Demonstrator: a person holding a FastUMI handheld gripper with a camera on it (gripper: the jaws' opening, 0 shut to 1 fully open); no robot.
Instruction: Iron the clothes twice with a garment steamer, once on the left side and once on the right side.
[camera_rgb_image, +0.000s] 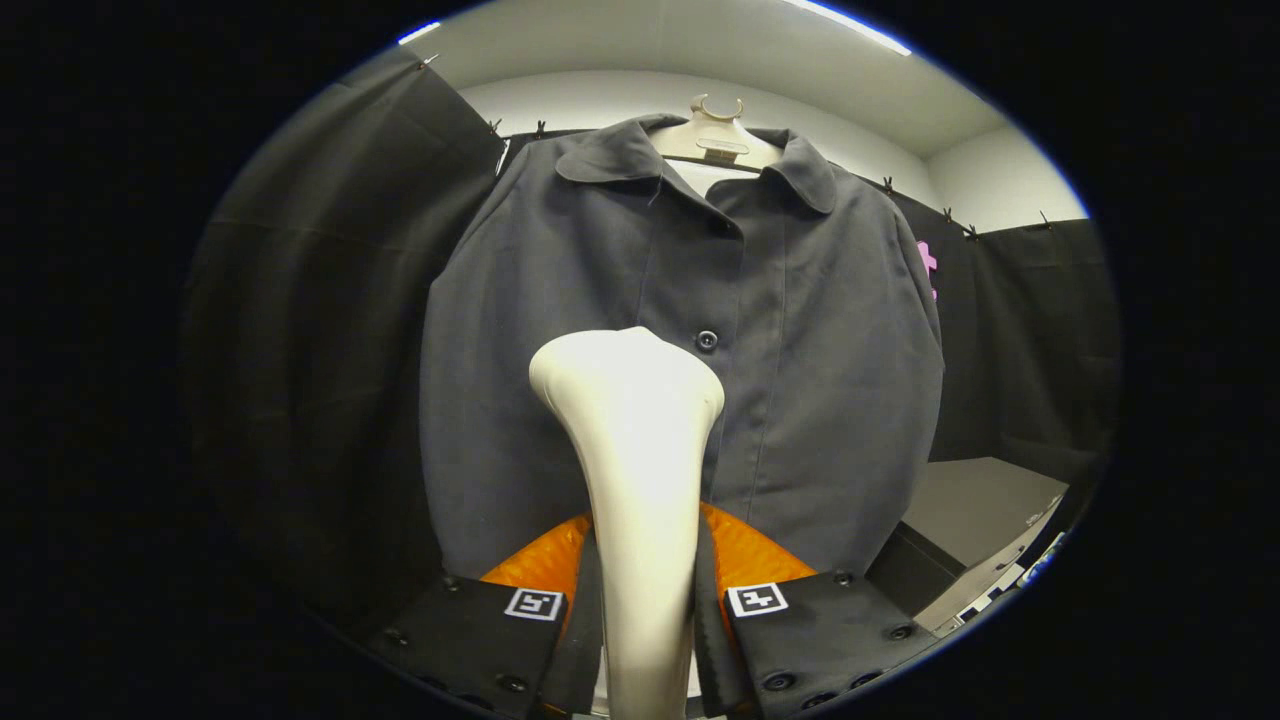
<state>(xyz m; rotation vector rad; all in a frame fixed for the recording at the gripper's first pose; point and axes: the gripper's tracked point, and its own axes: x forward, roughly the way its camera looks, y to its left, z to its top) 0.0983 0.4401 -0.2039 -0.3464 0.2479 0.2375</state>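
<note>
Nearest the camera, the tool (645, 620) is clamped on the steamer (640, 470): both black fingers (500, 625) press against the white handle from either side, with orange padding visible behind them. The steamer rises upright between the fingers, and its broad rounded head sits just ahead of them, at about the level of a button (707, 340) on the shirt front.

Just beyond the head hangs the shirt (800, 350), dark grey, buttoned, collar spread on a pale hanger (718, 135). The head lies over the shirt's left-of-centre panel, beside the button placket. Whether it touches the cloth cannot be told.

Further off to the right, a grey bench (975, 500) stands below the shirt's hem, well apart from it. Black cloth walls close the booth behind.

Judgement: the step in hand appears to be a pass on one side of the front. The next move calls for keeping the head flat and close to the cloth, drawing it steadily along the panel, clear of the buttons.
</note>
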